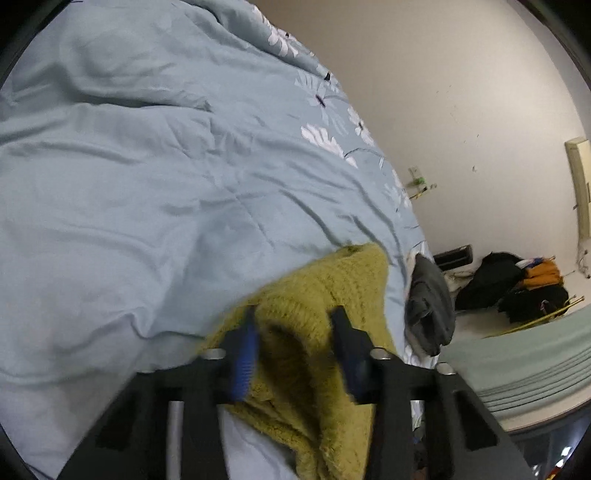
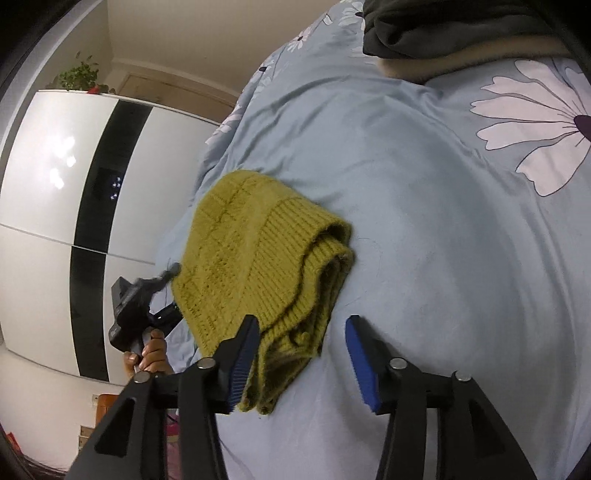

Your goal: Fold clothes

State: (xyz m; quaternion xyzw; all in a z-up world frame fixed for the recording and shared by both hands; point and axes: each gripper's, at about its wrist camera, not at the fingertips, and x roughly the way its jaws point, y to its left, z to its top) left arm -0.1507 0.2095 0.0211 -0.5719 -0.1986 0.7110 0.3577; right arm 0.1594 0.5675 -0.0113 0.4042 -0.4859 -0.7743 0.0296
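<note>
A folded olive-green knit sweater (image 2: 258,258) lies on the light blue floral duvet (image 2: 424,221). My right gripper (image 2: 301,328) is open, its fingers wide apart, its left finger (image 2: 243,362) touching the sweater's near corner. In the left wrist view the sweater (image 1: 325,295) fills the gap of my left gripper (image 1: 295,314), whose fingers stand apart around the thick knit fold. The left gripper also shows in the right wrist view (image 2: 162,284), at the sweater's far left edge, held by a hand.
A stack of folded dark and beige clothes (image 2: 443,33) sits at the top of the bed. A grey garment (image 1: 430,306) lies at the bed's edge. A white and black wardrobe (image 2: 74,221) stands beside the bed. Dark clothes (image 1: 517,284) pile on the floor by the wall.
</note>
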